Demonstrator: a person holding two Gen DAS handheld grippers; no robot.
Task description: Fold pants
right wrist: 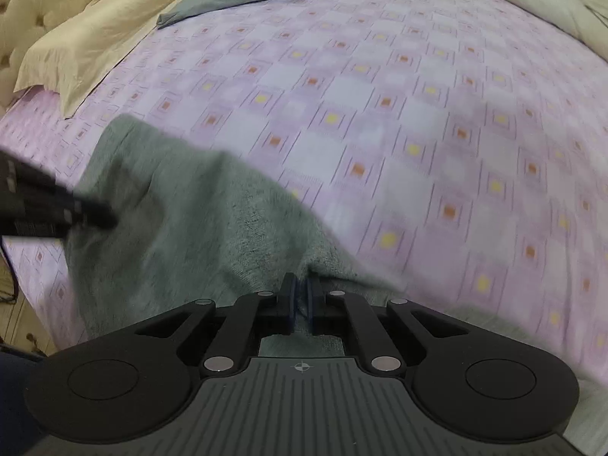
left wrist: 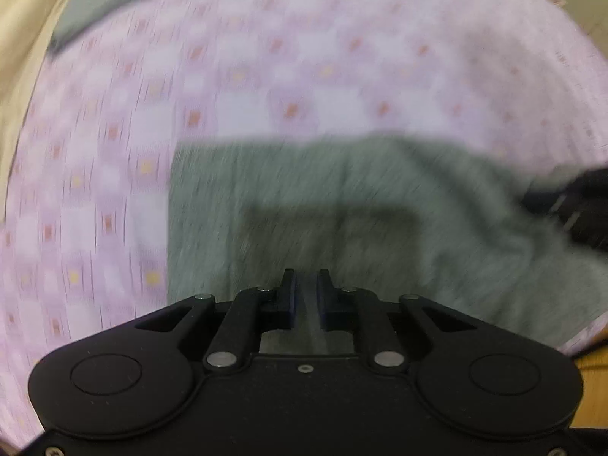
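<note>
Pants (right wrist: 182, 228), grey-green, lie on the bed's pink checked sheet (right wrist: 380, 121). Right gripper (right wrist: 301, 296) jaws are clenched on a fabric fold; left gripper (left wrist: 306, 292) jaws stand slightly apart, grasping nothing.

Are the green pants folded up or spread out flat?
Partly folded: the pants lie doubled with straight edges, and the right gripper lifts one corner.

Each camera sits behind its gripper's fingers, looking steeply down and close at the bed. The left view (left wrist: 306, 292) faces the pants (left wrist: 342, 209), sheet toward 12 o'clock; the right view (right wrist: 302, 296) shares both, catching the left gripper at 9 o'clock
</note>
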